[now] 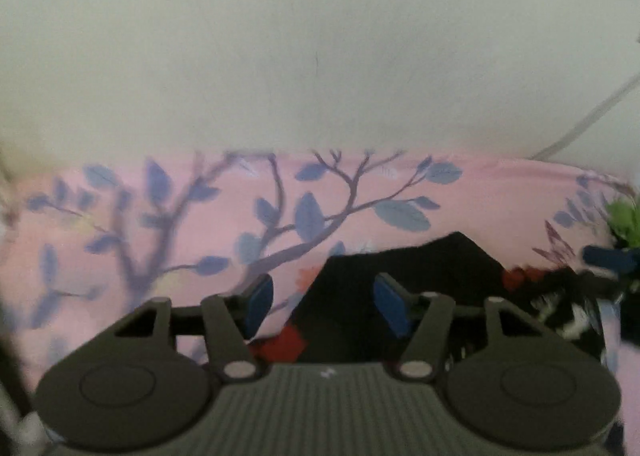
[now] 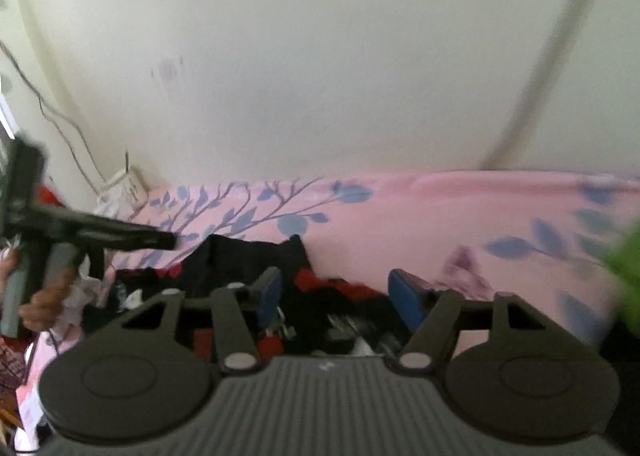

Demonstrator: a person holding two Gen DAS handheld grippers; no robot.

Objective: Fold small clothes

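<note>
A small black garment with red and white patches (image 1: 400,268) lies rumpled on a pink bedsheet printed with blue leaves (image 1: 160,216). My left gripper (image 1: 322,306) is open just above its left part, blue pads apart and empty. In the right wrist view the same garment (image 2: 248,256) lies below my right gripper (image 2: 338,296), which is open and empty over its red and white part. The left gripper (image 2: 160,240) shows there at the left, held in a hand, its tip at the garment's left edge.
A pale wall (image 1: 320,36) rises behind the bed. A green object (image 1: 624,222) sits at the bed's right edge and blurs into the right wrist view (image 2: 628,280). A white box with cables (image 2: 128,186) sits at the far left corner. Other cloth lies at the left (image 2: 12,360).
</note>
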